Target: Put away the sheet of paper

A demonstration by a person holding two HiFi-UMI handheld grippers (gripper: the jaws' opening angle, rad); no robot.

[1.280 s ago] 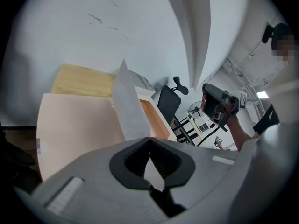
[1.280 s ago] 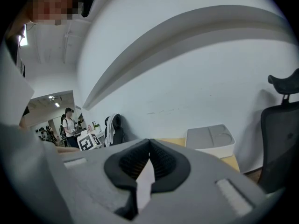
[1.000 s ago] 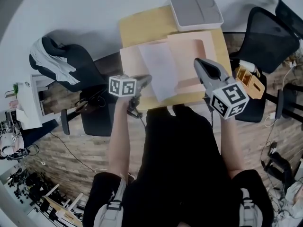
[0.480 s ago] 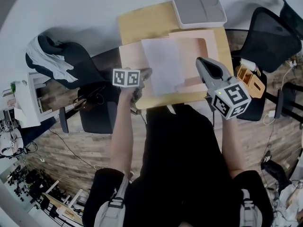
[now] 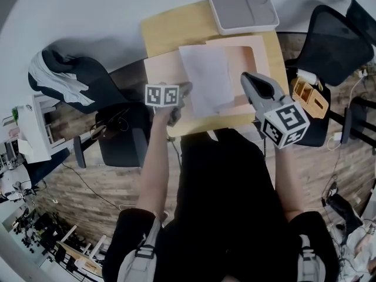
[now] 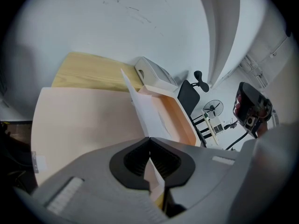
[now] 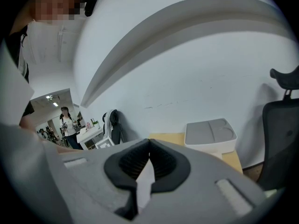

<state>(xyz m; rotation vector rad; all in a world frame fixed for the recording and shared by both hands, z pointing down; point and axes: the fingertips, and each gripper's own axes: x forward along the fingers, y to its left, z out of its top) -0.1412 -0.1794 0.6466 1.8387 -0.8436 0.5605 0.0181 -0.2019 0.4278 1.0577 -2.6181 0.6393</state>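
1. Found the sheet of paper (image 5: 205, 81) at upper centre of the head view, over the open pink folder (image 5: 161, 75) on the wooden table (image 5: 170, 31).
2. Saw the left gripper (image 6: 149, 146) clamped on the sheet's lower-left corner, paper pinched between its pads.
3. Saw the right gripper (image 7: 149, 149) closed too, with a white strip of the sheet caught in its jaws.
4. Noted a grey box (image 5: 244, 9) at the table's top edge.
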